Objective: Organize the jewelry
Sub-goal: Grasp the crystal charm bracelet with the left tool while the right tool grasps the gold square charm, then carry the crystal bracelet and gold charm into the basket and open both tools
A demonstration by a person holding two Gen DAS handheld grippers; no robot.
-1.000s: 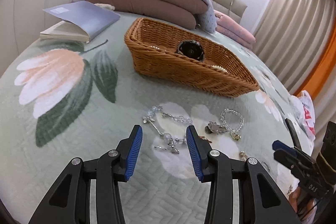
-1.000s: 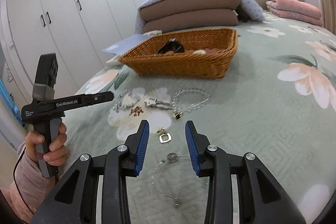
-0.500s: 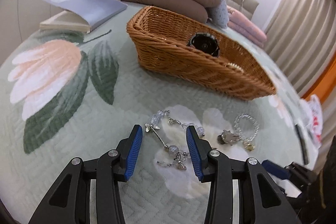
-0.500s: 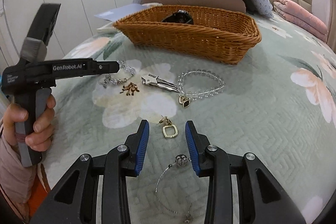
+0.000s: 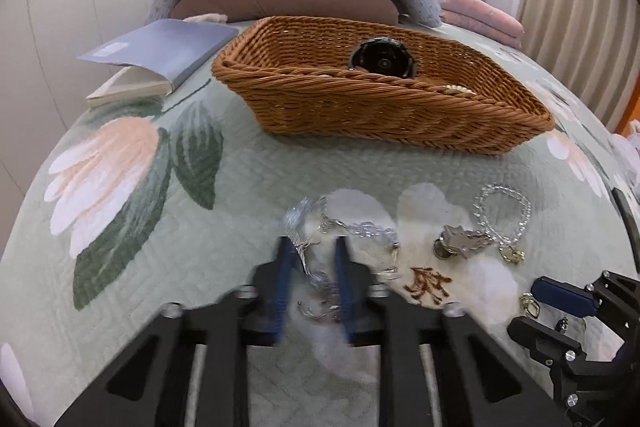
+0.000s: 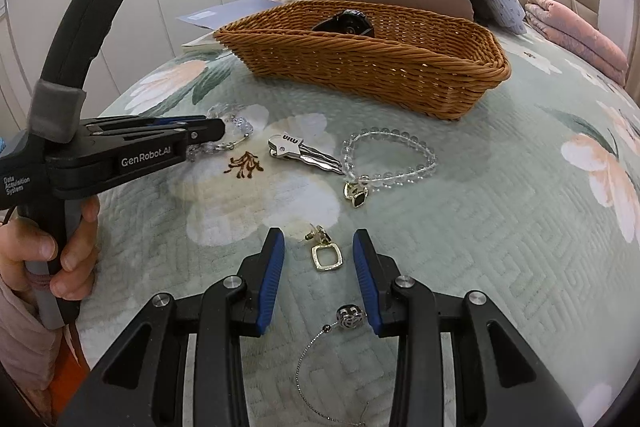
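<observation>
Jewelry laid out on the bedspread in front of the wicker basket; both grippers lowered over separate pieces.

The silver beaded bracelet (image 5: pixel 340 227) is spread on the quilt, and part of it is bracketed by the fingers of the left gripper (image 5: pixel 312 277); the view is motion-blurred, so it cannot be told whether the fingers are parted or clamped on the chain. A square gold earring (image 6: pixel 326 254) is positioned between the fingers of the right gripper (image 6: pixel 319 261), which are held apart and clear of it. A thin chain with a round silver pendant (image 6: pixel 351 317) is located just beside the right finger. Farther out, a silver key (image 6: pixel 300 151) touches a clear bead bracelet (image 6: pixel 390 159). The wicker basket (image 6: pixel 360 67) is placed behind these, with a black watch (image 5: pixel 382 57) inside it. A blue book (image 5: pixel 160 51) lies to the basket's left.
</observation>
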